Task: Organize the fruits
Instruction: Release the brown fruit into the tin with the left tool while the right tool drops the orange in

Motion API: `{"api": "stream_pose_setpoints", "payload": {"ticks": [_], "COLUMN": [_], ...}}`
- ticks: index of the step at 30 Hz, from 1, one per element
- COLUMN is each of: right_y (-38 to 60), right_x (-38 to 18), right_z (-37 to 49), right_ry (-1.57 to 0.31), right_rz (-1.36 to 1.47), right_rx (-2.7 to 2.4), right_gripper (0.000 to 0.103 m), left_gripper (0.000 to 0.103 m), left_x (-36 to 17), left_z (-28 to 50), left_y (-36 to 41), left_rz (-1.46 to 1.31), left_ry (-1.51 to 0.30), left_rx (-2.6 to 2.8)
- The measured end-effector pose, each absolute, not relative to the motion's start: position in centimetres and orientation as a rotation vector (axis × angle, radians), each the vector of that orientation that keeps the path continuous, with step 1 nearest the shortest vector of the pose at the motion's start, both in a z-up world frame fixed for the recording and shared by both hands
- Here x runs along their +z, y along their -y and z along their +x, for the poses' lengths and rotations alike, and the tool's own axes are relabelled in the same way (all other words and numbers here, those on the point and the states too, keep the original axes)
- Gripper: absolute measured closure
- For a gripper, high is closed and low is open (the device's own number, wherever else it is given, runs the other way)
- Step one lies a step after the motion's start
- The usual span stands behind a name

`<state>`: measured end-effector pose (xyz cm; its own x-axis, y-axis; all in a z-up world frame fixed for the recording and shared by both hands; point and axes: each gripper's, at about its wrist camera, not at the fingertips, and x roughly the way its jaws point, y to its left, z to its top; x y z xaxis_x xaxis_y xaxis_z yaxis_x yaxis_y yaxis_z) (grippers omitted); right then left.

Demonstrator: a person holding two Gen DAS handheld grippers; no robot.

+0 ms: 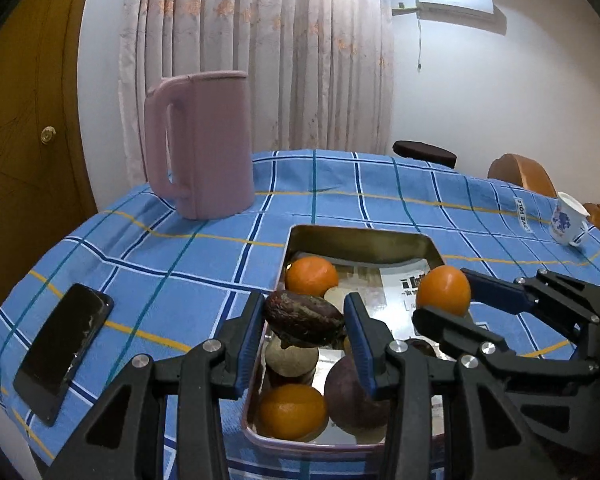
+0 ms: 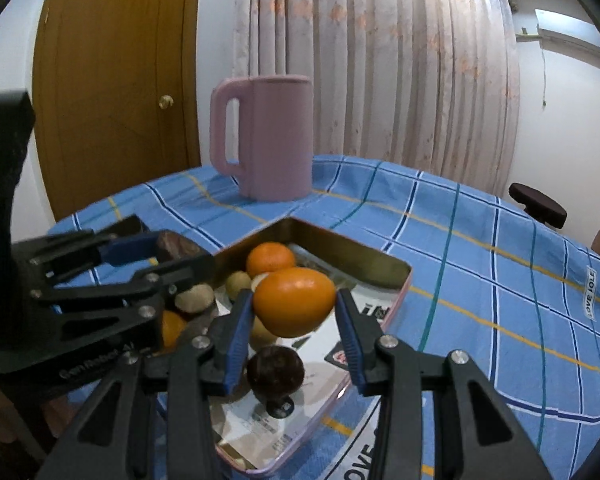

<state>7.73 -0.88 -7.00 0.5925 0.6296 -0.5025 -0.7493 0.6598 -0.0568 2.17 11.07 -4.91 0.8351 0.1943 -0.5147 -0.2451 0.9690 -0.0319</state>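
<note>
My left gripper (image 1: 305,318) is shut on a dark brown wrinkled fruit (image 1: 303,317), held above the near-left part of a shiny metal tray (image 1: 356,236). The right gripper (image 2: 296,306) is shut on an orange (image 2: 294,302) over the same tray (image 2: 396,270). Each gripper shows in the other view: the right one (image 1: 446,294) with its orange (image 1: 444,290), the left one (image 2: 168,254) with the brown fruit (image 2: 178,247). In the tray lie more oranges (image 1: 311,276) (image 1: 292,411), a dark purple round fruit (image 1: 350,394), another dark round fruit (image 2: 275,372) and several pale small fruits (image 2: 194,298).
A tall pink jug (image 1: 202,144) stands at the back of the blue checked tablecloth (image 1: 180,264). A black phone (image 1: 66,350) lies at the left edge. A white and blue cup (image 1: 567,220) stands far right. Chairs and a stool (image 1: 424,153) stand behind the table.
</note>
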Motion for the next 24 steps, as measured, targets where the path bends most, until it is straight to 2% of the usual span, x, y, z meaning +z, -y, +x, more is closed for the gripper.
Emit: {"api": "stream_pose_setpoints", "payload": {"ticks": [8, 13, 18, 24], "right_y": [0.6, 1.0, 1.8, 2.3], "right_x": [-7.9, -7.8, -7.4, -6.5], "right_z": [8.1, 8.1, 8.0, 7.4], "right_ry": [-0.538, -0.539, -0.518, -0.486], "right_rz": [-0.300, -0.287, -0.256, -0.248], "right_rx": [0.841, 0.837, 0.831, 0.822], "right_gripper": [0.057, 0.050, 0.040, 0.031], "left_gripper": [0.060, 0.056, 0.037, 0.036], "left_x": [-6.0, -5.7, -5.3, -4.7], "left_z": [2.6, 2.3, 1.9, 1.4], "left_y": [-11.1, -11.0, -11.4, -11.1], "left_rz": [-0.092, -0.092, -0.113, -0.107], "left_ry": [-0.578, -0.580, -0.562, -0.549], "left_rx": [0.235, 0.241, 0.257, 0.251]}}
